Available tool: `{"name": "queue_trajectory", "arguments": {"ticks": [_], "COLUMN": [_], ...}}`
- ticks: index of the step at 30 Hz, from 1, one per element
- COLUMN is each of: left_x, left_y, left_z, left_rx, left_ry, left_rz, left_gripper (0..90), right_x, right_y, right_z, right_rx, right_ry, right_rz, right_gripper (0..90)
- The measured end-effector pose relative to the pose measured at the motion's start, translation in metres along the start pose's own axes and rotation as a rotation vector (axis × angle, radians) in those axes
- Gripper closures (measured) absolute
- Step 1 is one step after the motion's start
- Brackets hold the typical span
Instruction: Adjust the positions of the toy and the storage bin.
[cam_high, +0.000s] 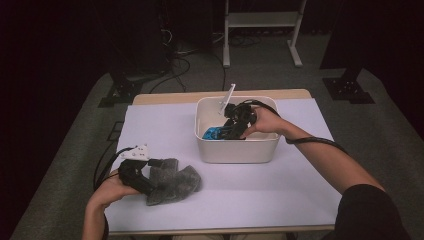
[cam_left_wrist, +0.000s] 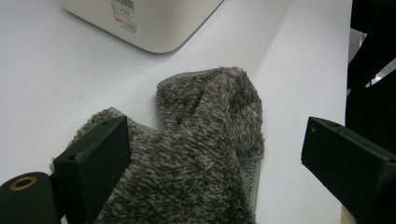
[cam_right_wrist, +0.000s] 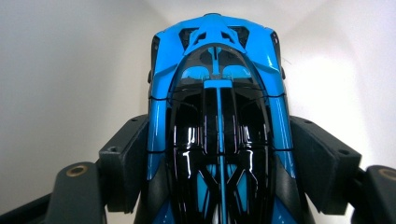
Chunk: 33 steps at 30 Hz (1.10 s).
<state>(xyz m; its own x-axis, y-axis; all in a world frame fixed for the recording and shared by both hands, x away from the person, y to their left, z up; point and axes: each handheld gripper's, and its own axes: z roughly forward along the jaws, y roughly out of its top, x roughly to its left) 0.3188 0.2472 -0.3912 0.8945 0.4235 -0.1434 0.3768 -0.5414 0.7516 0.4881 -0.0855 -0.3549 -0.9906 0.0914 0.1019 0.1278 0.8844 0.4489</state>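
- We clamp the right gripper (cam_high: 231, 131) on the blue toy car (cam_right_wrist: 218, 140) inside the white bin (cam_high: 237, 150); its glossy sides could slip free.
- Our left gripper (cam_high: 152, 186) gapes wide over the grey fuzzy sock (cam_left_wrist: 205, 154) on the table (cam_high: 280, 190); closing carelessly could bunch it.

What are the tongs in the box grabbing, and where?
The right tongs grip the blue toy car by its two sides, inside the white box.
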Motion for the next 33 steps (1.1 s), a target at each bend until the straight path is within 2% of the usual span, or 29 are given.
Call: {"name": "queue_trajectory", "arguments": {"ticks": [12,17,20,23,32,33], "left_x": [0.0,0.0,0.0,0.0,-0.002,-0.002], "left_y": [0.0,-0.001,-0.001,-0.001,0.0,0.001], "left_z": [-0.001,-0.002,-0.002,-0.003,-0.002,-0.002], "left_rx": [-0.002,-0.002,0.002,-0.001,0.002,0.003], "left_ry": [0.002,0.004,0.005,0.006,0.003,0.002], "left_rz": [0.001,0.0,0.003,0.002,0.005,0.01], "left_gripper": [7.4,7.3,7.3,7.3,7.3,7.3], "right_x": [-0.001,-0.002,-0.002,-0.001,-0.002,-0.003], "right_y": [-0.001,-0.001,-0.001,-0.001,-0.002,-0.002], "right_z": [0.004,0.003,0.008,0.012,0.012,0.009], "right_rx": [0.026,0.008,0.061,0.095,0.082,0.05], "right_ry": [0.01,0.025,0.016,0.033,0.019,0.026], "right_rz": [0.003,0.006,-0.003,-0.004,0.004,0.012], "right_gripper": [25.2,26.4,26.4,26.2,25.4,25.4]}}
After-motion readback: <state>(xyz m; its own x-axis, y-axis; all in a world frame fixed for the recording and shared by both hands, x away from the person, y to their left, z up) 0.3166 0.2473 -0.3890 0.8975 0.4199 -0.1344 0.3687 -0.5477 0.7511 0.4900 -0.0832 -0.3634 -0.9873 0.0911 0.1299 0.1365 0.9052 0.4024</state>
